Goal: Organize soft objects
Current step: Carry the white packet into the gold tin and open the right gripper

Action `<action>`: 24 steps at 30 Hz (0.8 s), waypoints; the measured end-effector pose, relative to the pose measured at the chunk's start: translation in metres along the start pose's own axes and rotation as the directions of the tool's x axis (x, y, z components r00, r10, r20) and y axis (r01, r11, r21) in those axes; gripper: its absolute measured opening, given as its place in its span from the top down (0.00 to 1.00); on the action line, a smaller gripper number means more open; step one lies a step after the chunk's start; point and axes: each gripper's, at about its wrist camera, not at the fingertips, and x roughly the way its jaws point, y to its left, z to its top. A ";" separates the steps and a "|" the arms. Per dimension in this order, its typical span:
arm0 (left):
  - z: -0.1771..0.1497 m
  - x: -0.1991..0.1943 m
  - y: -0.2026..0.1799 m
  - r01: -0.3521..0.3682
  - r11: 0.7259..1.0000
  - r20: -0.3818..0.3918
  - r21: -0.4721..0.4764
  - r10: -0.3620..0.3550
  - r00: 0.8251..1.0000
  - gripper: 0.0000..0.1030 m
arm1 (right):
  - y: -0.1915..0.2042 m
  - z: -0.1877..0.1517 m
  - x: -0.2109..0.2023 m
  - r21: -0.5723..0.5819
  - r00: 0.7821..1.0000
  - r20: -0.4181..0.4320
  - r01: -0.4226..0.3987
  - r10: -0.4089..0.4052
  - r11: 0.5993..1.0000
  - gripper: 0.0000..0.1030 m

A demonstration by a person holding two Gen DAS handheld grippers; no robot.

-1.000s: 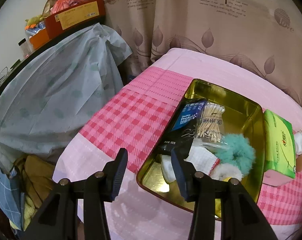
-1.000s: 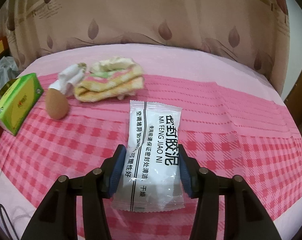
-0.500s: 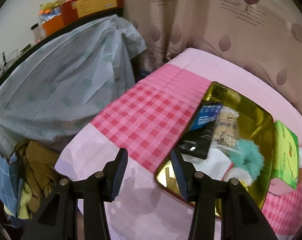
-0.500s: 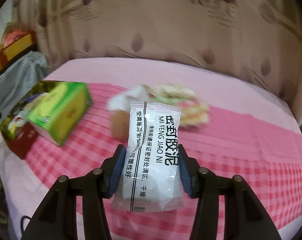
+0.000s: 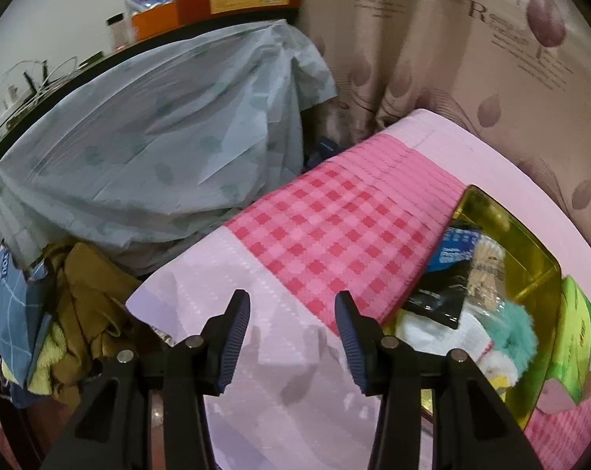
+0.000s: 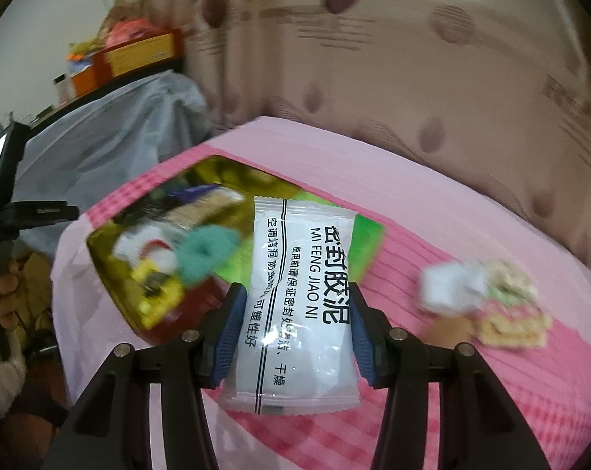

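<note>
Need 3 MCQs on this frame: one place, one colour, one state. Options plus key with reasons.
1. Where is the fluffy teal scrunchie?
A. inside the shiny gold metal tray
B. on the curtain
C. in the left claw

2. What colour is the tissue pack beside the tray?
A. blue
B. bright green
C. black

3. What is the state of the right claw?
A. open and empty
B. out of view
C. shut on the white plastic sealing-putty packet

Answers:
1 A: the scrunchie lies among the items within the tray walls.
2 B: the pack's face shows bright green in both views.
3 C: both blue pads press the packet's sides, and it hangs clear of the pink checked cloth. The left claw is open, nothing between its pads.
</note>
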 end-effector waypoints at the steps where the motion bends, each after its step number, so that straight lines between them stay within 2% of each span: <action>1: 0.000 0.000 0.003 -0.006 1.000 0.000 -0.012 0.006 1.000 0.55 | 0.008 0.005 0.005 -0.014 1.000 0.000 -0.012 0.012 1.000 0.55; 10: 0.002 0.010 0.018 -0.020 0.996 -0.037 -0.087 0.016 0.999 0.55 | 0.062 0.038 0.060 -0.090 0.996 -0.042 -0.077 0.074 0.993 0.55; 18: 0.004 0.012 0.018 -0.020 0.997 -0.044 -0.081 0.016 0.999 0.55 | 0.078 0.045 0.101 -0.119 0.993 -0.098 -0.083 0.071 0.989 0.55; 24: 0.004 0.013 0.018 -0.021 0.997 -0.050 -0.079 0.017 0.999 0.55 | 0.082 0.040 0.114 -0.117 0.988 -0.128 -0.101 0.085 0.988 0.52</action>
